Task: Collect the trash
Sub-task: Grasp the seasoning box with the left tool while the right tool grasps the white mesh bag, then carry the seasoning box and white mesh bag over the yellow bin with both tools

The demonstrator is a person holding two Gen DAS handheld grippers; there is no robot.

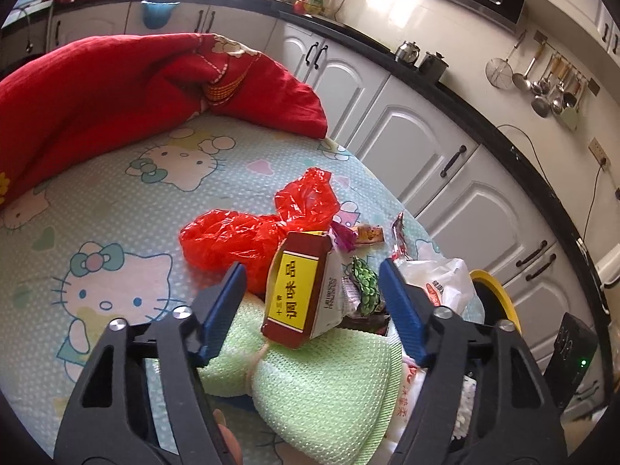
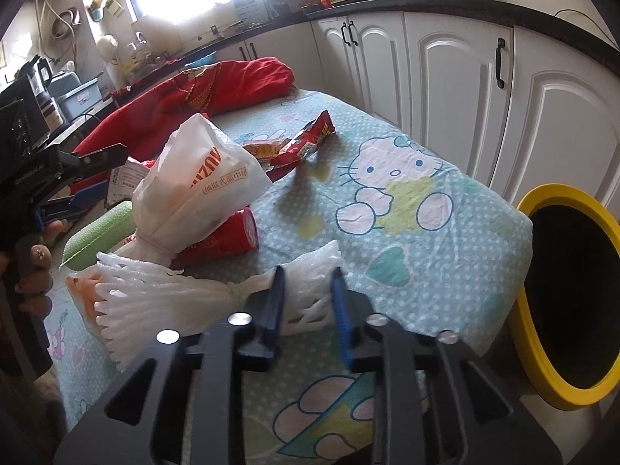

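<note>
While the right gripper [image 2: 308,302] grips one flared end of the white foam net [image 2: 186,306] near the table's front edge, the net lies ribbed and pinched at its middle on the Hello Kitty tablecloth [image 2: 407,232]. The left gripper [image 1: 314,290] hangs spread wide around a red seasoning box [image 1: 298,290], apparently without touching it. A yellow-rimmed bin [image 2: 542,364] stands beside the table.

Trash heaped on worktop w/ cartoon cloth: crumpled red plastic bag [image 1: 248,238], tilted red-yellow seasoning box [image 1: 296,294], green foam net [image 1: 325,383], white foam net [image 2: 201,302], knotted white bag [image 2: 201,178], red snack wrapper [image 2: 306,141].
</note>
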